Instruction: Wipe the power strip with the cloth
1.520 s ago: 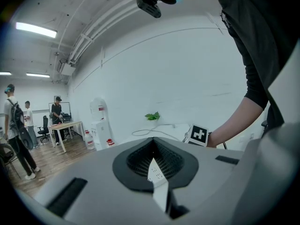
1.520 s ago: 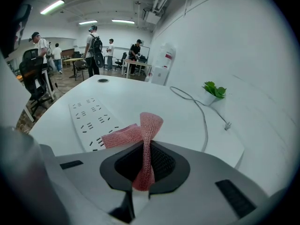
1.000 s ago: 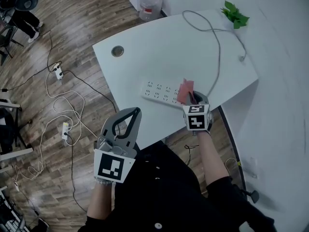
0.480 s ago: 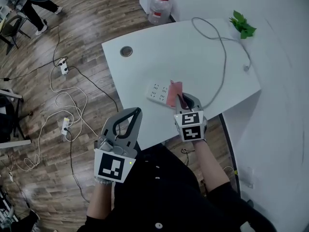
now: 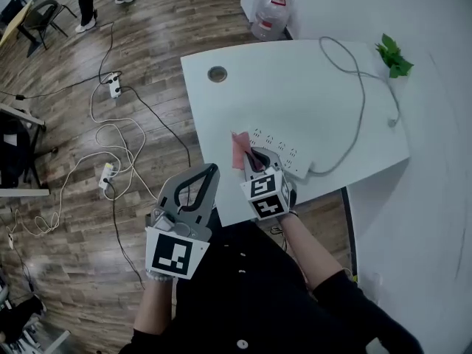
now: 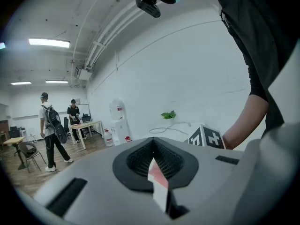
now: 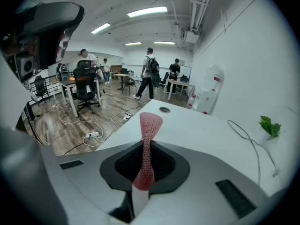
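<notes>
The white power strip (image 5: 284, 147) lies near the front edge of the white table (image 5: 295, 94), its grey cable (image 5: 360, 102) looping away to the back. My right gripper (image 5: 253, 161) is shut on a pink cloth (image 5: 240, 150), which hangs over the strip's left end and hides it. In the right gripper view the cloth (image 7: 149, 135) stands pinched between the shut jaws of the right gripper (image 7: 144, 156), and the strip is hidden below. My left gripper (image 5: 210, 171) is shut and holds nothing, off the table's front corner, over the floor. In its own view the left gripper (image 6: 153, 149) shows closed jaws.
A green plant sprig (image 5: 393, 56) lies at the table's far right and a round grommet (image 5: 217, 73) at its far left. A water bottle (image 5: 274, 9) stands behind the table. Cables and power strips (image 5: 112, 85) trail over the wooden floor. People (image 7: 149, 78) stand by distant desks.
My right gripper has dragged the cloth along the power strip from its right part to its left end. The left gripper has stayed where it was, shut.
</notes>
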`<state>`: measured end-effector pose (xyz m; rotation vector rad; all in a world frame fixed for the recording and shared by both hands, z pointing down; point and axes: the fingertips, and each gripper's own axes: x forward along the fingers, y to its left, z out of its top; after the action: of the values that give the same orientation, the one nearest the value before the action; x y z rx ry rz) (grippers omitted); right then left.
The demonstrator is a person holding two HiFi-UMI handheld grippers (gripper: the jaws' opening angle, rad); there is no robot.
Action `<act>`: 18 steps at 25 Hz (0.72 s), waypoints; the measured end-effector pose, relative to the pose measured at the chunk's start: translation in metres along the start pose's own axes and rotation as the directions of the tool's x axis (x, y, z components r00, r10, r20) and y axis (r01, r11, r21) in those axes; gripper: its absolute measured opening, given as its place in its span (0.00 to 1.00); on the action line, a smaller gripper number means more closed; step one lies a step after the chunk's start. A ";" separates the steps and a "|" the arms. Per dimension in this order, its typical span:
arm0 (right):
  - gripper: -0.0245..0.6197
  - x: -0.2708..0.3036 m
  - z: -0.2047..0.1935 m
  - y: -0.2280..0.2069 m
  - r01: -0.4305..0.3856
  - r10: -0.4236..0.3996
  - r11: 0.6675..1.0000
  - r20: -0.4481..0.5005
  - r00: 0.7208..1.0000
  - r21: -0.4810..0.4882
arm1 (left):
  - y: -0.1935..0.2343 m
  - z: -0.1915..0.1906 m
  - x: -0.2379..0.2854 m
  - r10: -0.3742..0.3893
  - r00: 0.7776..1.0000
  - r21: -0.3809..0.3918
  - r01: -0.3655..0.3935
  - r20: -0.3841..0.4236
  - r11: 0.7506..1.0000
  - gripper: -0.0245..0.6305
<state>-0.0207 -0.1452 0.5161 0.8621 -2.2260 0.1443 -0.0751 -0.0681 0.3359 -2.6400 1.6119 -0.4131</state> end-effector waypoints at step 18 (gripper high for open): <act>0.12 0.032 -0.031 -0.013 0.071 -0.064 0.996 -0.109 0.992 0.060 | 0.006 -0.009 -0.013 0.048 0.999 -0.001 -0.048 -0.022 0.999 0.06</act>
<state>-0.0107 -0.1622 0.5580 0.9417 -2.0995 0.2256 -0.0886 -0.0581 0.3409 -2.6013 1.6790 -0.4411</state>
